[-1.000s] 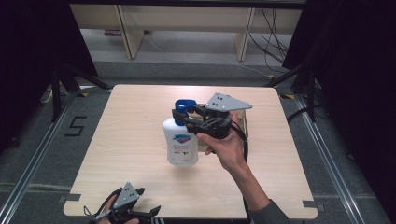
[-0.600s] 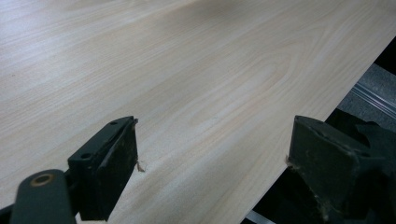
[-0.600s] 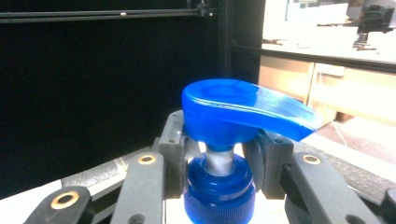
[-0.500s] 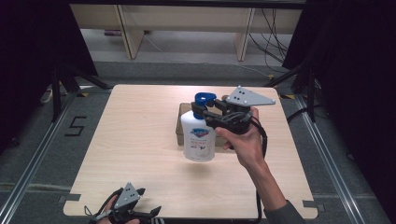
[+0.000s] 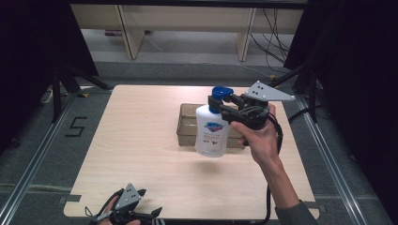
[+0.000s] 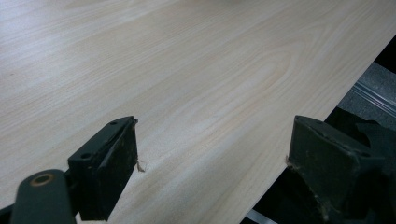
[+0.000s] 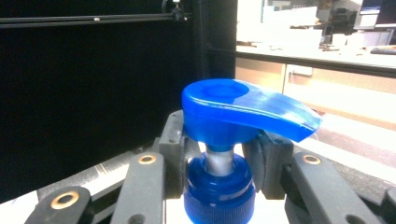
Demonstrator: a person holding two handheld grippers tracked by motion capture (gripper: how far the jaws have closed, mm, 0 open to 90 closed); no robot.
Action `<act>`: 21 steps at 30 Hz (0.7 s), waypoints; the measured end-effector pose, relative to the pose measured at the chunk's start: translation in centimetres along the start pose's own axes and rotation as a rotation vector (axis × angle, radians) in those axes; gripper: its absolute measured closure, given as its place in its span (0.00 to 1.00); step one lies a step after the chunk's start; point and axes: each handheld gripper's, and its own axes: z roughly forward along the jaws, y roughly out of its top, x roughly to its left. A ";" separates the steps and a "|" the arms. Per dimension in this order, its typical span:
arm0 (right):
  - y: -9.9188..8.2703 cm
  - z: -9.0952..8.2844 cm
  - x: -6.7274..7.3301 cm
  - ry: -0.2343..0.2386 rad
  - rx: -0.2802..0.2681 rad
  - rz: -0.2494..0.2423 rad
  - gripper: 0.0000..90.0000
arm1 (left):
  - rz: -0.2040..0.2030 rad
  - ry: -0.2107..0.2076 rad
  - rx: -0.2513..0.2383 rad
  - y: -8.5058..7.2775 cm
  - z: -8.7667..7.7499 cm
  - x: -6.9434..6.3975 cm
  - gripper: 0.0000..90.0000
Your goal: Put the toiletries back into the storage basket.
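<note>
My right gripper (image 5: 224, 104) clamped on neck of soap bottle (image 5: 212, 133), just under blue pump head (image 7: 233, 112); jaws pinch from both sides. Bottle hangs upright, long axis vertical, clear of counter (image 5: 141, 154). Bottle sits in front of clear tray (image 5: 187, 123), overlapping its right part; whether above tray or nearer than it, cannot tell. Pump spout points away from my hand. My left gripper (image 5: 141, 213) rests at near left counter edge, jaws apart, nothing between them, well apart from bottle. Right hand (image 5: 260, 140) far nearer to tray.
</note>
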 end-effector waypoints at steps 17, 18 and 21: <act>1.3 -2.1 -2.5 -0.091 -0.009 0.023 0.69 | 0.018 0.001 0.023 0.0 0.0 0.0 0.17; 1.4 -2.2 -2.7 -0.096 -0.013 0.013 0.69 | -0.006 0.001 0.000 0.0 0.2 -0.1 0.17; 1.7 -2.4 -3.0 -0.108 -0.007 0.026 0.69 | -0.005 0.003 -0.004 0.0 0.1 -0.1 0.17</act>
